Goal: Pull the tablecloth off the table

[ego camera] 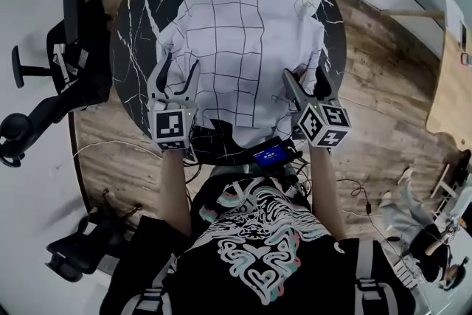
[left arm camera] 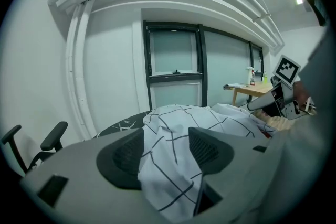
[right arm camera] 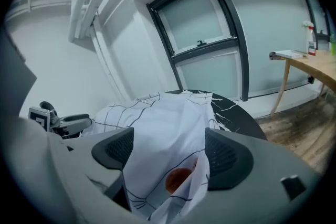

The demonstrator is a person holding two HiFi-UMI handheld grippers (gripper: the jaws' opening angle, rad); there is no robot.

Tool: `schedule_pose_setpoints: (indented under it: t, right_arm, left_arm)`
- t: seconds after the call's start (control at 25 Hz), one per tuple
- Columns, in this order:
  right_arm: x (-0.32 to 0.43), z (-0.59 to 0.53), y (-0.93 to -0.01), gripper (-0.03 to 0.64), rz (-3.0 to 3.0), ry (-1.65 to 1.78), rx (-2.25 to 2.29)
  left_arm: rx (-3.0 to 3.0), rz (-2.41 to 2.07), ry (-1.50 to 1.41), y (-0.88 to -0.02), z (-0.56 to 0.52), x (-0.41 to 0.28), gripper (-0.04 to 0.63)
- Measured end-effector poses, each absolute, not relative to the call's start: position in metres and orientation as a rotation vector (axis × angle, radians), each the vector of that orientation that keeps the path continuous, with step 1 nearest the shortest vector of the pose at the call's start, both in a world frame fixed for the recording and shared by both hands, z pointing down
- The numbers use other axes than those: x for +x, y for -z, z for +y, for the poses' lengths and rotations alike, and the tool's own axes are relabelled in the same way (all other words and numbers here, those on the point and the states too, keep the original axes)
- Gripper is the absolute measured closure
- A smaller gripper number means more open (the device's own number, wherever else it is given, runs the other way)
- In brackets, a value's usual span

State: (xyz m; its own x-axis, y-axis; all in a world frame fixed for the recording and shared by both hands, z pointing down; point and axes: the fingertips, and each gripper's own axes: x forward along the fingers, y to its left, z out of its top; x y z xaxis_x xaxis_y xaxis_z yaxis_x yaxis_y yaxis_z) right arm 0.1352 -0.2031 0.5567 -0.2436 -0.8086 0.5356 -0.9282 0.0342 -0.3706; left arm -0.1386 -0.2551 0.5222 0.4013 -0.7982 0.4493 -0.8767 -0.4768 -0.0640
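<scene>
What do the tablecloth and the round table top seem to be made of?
Tablecloth: thin woven fabric, perhaps cotton, matte white with a dark grid; it folds and bunches softly.
Table top: looks like smooth black marble with white veins; it may be real stone or a printed imitation.

Tablecloth (ego camera: 243, 40) atop table (ego camera: 136, 48), chair (ego camera: 74, 63) at left

Tablecloth (ego camera: 243, 40) soft matt cloth; table (ego camera: 136, 70) glossy black marble; floor (ego camera: 383, 77) matt wood.

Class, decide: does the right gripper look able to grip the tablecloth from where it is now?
Probably yes: the right gripper has its fingers apart with a fold of tablecloth between them; nothing seems to block their closing.
</scene>
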Motion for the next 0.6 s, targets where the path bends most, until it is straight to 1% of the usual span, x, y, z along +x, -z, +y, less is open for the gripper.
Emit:
schedule_pose_setpoints:
  t: [0.12,0.28,0.44,0.6]
  right_arm:
    - [0.138,-0.210,-0.565,0.193,-2.086,-1.000,1.807]
    - [0.137,-0.215,-0.578,0.183,-2.043,-1.030,1.776]
    - [0.140,-0.219,-0.589,0.158,-1.993,-1.023,1.769]
    - [0.138,-0.222,-0.602,0.147,-1.972,-1.043,1.731]
  left_arm:
    - [2.438,-1.509,-0.657,-0.529,-0.261,-0.145,0.288]
    - [2.386,-1.498,-0.679,-0.543,-0.266,-0.152,0.222]
    - [2.334,-1.478,-0.661,-0.555,-0.272,-0.153,0.202]
    - [2.299,-1.471,-0.661,-0.565,-0.278,-0.153,0.178]
